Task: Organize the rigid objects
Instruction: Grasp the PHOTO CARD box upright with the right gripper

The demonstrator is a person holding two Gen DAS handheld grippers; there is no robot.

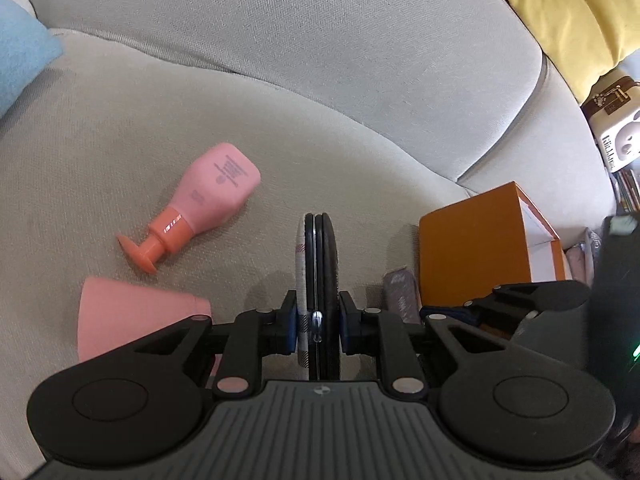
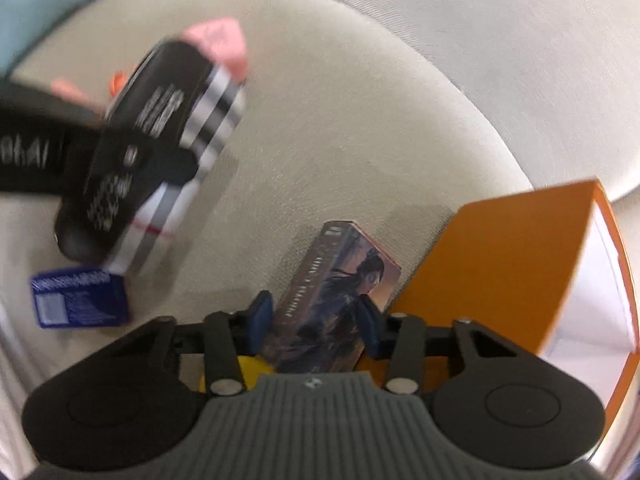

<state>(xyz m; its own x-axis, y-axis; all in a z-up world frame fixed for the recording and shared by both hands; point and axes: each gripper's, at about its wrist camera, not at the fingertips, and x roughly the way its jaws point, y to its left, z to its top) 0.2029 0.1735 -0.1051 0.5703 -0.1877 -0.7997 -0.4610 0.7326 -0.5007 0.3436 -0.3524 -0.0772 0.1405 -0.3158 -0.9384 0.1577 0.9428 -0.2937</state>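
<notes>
Here, left gripper (image 1: 318,322) clamping flat case (image 1: 318,280) edge-on, long axis pointing forward

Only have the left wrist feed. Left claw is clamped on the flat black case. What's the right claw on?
Observer: The right claw is closed on an illustrated box, with a pad on each side. The box stands right beside the orange box.
Operator: Anything on the couch I'm missing?
Observer: A small blue box lies on the cushion, left of the right claw.
Operator: What's on the faces of my case?
Observer: The black case has white print on its black face, and the other side is striped. It's too blurred to read.
</notes>
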